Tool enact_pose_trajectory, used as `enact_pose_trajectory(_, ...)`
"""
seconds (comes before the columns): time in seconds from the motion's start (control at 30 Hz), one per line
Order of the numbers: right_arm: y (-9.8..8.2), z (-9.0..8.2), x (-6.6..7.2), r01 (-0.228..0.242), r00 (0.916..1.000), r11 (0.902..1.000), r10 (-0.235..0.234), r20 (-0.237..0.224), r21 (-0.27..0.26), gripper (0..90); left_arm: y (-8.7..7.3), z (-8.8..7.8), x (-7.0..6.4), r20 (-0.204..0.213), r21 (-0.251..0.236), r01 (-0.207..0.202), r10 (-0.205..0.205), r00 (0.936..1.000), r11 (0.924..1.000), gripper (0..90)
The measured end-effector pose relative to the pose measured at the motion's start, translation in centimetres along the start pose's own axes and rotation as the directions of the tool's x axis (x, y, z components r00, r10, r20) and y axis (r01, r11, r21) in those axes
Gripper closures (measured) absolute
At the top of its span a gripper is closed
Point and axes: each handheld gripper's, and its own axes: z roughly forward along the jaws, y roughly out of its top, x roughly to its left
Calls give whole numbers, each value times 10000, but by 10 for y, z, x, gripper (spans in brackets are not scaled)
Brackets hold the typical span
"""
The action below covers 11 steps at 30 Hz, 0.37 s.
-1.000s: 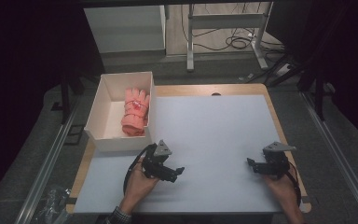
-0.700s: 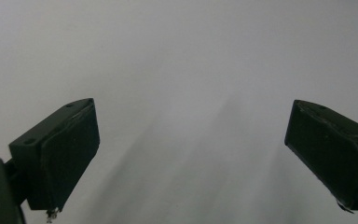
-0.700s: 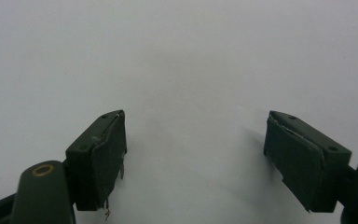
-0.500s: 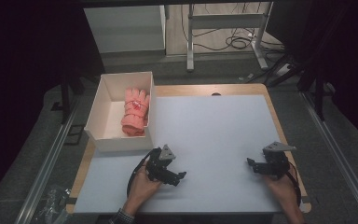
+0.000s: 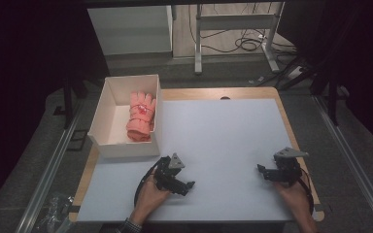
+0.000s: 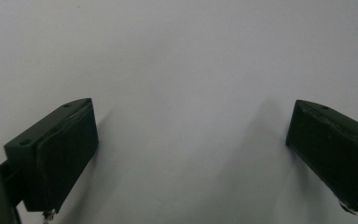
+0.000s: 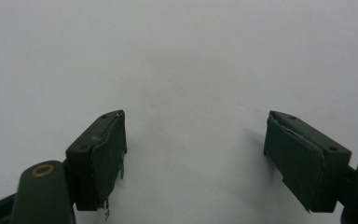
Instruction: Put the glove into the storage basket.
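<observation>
A pink glove (image 5: 141, 116) lies inside a white open box (image 5: 107, 104) at the table's left rear. My left gripper (image 5: 188, 186) rests low over the white tabletop near the front left, held by a hand, jaws pointing right. Its own view has the gripper (image 6: 191, 149) open wide above bare white surface, nothing between the jaws. My right gripper (image 5: 262, 171) sits near the front right corner, jaws pointing left toward the middle. In the right gripper view the gripper (image 7: 193, 154) stands open too, with nothing between its jaws.
The white table surface (image 5: 223, 131) has a wooden rim (image 5: 291, 136) showing at its right and rear edges. A metal rail (image 5: 48, 170) runs along the floor to the left. Beyond the far edge stand a desk frame (image 5: 233, 29) and cables on the floor.
The left hand and its gripper have slid a little toward the front and right on the table. The right gripper has stayed in place.
</observation>
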Motion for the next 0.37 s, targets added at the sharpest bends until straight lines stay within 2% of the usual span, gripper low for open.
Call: enact_pose_trajectory(0.37,0,0,0,-9,10000,10000,9,-15,3,213,0,1,-1,35,61,-36,36,10000,10000,4)
